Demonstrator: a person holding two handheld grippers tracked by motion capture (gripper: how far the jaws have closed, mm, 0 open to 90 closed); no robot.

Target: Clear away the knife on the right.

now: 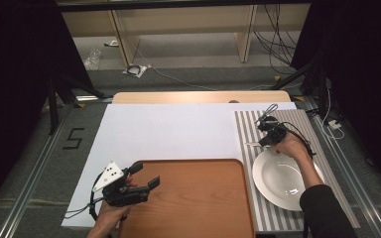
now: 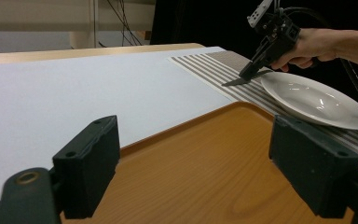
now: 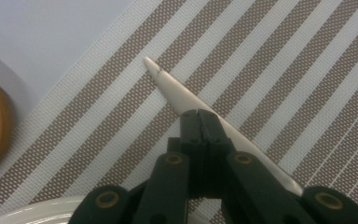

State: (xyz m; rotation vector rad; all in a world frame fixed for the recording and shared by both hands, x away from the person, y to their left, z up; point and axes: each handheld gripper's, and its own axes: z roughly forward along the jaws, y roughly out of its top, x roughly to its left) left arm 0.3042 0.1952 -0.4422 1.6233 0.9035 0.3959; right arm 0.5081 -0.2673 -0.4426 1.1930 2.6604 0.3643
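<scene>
A pale, slim utensil (image 3: pixel 168 84) that looks like a knife lies on the striped placemat (image 1: pixel 248 129), just left of a white plate (image 1: pixel 283 178). My right gripper (image 1: pixel 264 143) points down at it, jaws shut together, tips resting on the utensil's (image 2: pixel 235 82) middle. In the right gripper view (image 3: pixel 198 116) the utensil runs slantwise under the tips and nothing shows between them. My left gripper (image 1: pixel 146 174) hovers over the left end of a wooden tray (image 1: pixel 193 198). Its jaws (image 2: pixel 200 170) stand wide open with nothing between them.
A white sheet (image 1: pixel 168 129) covers the table between tray and placemat. The plate (image 2: pixel 317 100) sits close to the tray's right rim (image 2: pixel 242 106). Beyond the table's far edge stand shelves (image 1: pixel 178 29), with cables on the floor.
</scene>
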